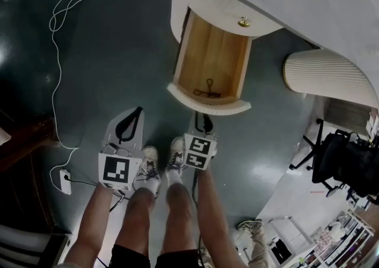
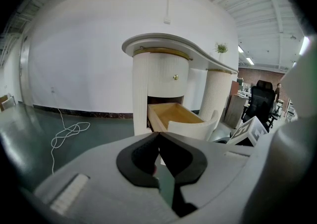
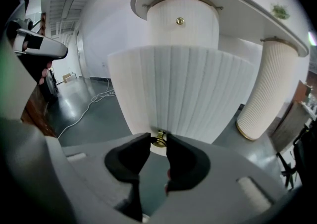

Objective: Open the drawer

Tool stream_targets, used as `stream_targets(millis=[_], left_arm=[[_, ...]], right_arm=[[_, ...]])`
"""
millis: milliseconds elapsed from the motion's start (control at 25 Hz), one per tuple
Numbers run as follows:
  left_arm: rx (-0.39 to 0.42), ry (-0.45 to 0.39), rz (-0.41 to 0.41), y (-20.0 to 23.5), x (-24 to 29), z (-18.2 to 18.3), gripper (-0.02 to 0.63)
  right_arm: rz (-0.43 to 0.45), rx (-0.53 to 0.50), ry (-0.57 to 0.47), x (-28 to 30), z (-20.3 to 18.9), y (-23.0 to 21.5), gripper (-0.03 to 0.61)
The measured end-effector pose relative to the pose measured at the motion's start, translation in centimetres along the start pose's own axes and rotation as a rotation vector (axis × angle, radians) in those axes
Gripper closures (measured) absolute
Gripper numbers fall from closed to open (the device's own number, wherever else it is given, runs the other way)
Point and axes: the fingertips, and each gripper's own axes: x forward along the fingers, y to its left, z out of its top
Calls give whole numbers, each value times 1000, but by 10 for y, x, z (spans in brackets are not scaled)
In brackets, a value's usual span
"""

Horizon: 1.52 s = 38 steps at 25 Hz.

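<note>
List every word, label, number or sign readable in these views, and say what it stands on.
No readable text in any view.
Left marker cube: black-and-white square pattern, no letters or digits.
Right marker cube: the same kind of pattern.
Shelves at the head view's lower right: any print too small to read.

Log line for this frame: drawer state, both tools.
drawer: open | right tool: clamped on brass knob of drawer front | left tool: shut, empty, off the drawer
</note>
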Motion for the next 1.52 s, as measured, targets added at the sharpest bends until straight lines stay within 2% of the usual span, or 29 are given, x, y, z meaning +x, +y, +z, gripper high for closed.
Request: stream_targets(millis=[520, 640, 680, 920, 1160, 1520], left_arm=[[2, 12, -13, -3, -5, -4, 603], [9, 7, -27, -7, -7, -2, 603], [9, 6, -29, -8, -8, -2, 603], [3, -16, -27, -10, -14, 11, 603], [17, -36, -34, -16, -31, 46, 603], [51, -73, -45, -17, -63, 138, 603]], right_arm=[[-12, -8, 8, 0, -1, 1, 466], [32, 25, 22, -2, -2, 7, 358], [38, 35, 23, -4, -2, 8, 345], [35, 17, 11, -19, 12, 6, 345], [45, -11, 2, -49, 36, 6, 345], [35, 4, -45, -108, 110, -5, 345]])
